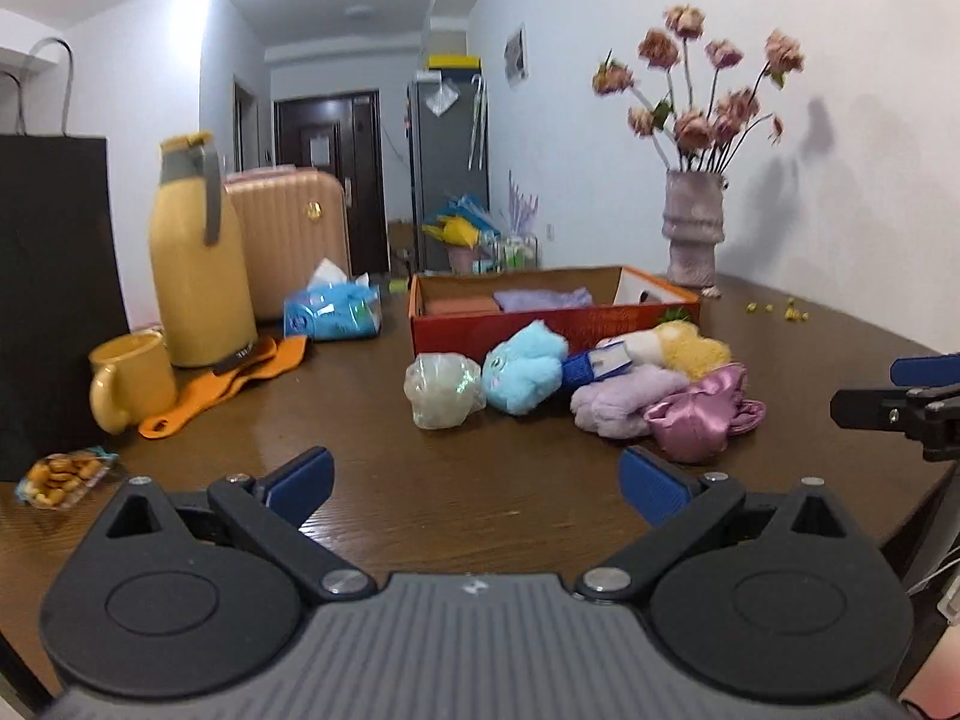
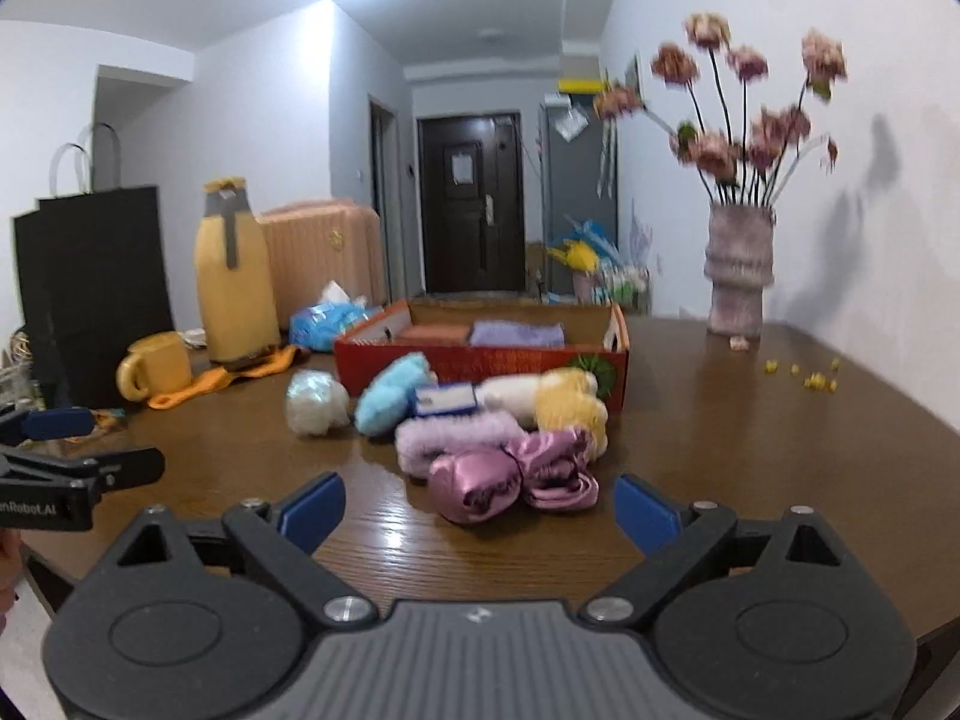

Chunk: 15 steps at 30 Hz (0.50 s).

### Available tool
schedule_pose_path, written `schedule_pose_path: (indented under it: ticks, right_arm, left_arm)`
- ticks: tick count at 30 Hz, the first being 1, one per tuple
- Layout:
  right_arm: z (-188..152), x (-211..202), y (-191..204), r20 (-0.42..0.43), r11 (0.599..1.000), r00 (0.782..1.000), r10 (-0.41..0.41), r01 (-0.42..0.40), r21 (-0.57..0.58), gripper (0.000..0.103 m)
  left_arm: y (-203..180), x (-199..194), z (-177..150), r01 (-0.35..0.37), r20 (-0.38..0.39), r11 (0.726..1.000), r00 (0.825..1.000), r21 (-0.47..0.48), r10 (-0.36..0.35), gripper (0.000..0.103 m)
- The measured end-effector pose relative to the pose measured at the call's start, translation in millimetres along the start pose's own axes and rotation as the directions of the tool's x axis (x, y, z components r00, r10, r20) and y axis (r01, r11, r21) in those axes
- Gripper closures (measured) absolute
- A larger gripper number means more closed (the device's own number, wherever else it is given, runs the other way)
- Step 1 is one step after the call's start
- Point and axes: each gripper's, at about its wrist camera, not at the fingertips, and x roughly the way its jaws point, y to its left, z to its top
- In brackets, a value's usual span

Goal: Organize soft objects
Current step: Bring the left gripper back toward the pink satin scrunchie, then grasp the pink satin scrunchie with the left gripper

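On the table, pink satin pouch (image 2: 480, 483) lies just ahead of the wide-open right tool (image 2: 480, 507); left tool (image 1: 477, 483), also agape, sits farther off.

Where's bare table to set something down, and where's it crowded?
Free: wood between the left gripper and the plush pile; right side between the red box, the vase and the wall, bar yellow bits. Crowded: left edge around the thermos, mug, tissue pack.

The left tongs (image 1: 477, 483) gape wide over the table (image 1: 360, 438), holding nothing. Ahead lie a blue plush (image 1: 525, 369) and pink satin pouch (image 1: 699, 414), before the red box (image 1: 540, 315).
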Motion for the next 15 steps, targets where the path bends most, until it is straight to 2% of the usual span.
schedule_pose_path:
  ticks: [6,8,10,13,15]
  right_arm:
    - [15.7,58.4,-3.2,-0.041,1.0,0.999,-0.021,0.021,-0.01,0.009]
    - [20.3,77.6,-7.4,-0.056,1.0,0.998,-0.029,0.029,-0.003,0.013]
    - [25.6,96.3,-13.3,-0.073,0.999,0.996,-0.043,0.044,0.018,0.015]
    - [30.6,123.6,-21.2,-0.107,0.998,0.993,-0.044,0.049,0.049,0.019]
    - [30.6,137.5,-25.0,-0.117,0.997,0.992,-0.056,0.062,0.051,0.022]
  left_arm:
    - [5.0,60.7,17.7,-0.01,-0.051,1.0,0.999,-0.004,0.01,0.0]
    - [7.9,81.3,22.5,-0.024,-0.068,1.0,0.997,-0.001,0.024,0.001]
    - [11.8,103.0,27.8,-0.029,-0.088,1.0,0.996,-0.008,0.028,0.005]
    - [14.2,127.9,33.7,-0.039,-0.106,0.999,0.994,-0.018,0.037,0.007]
    - [15.1,141.8,36.3,-0.02,-0.132,0.999,0.991,-0.035,0.015,0.01]
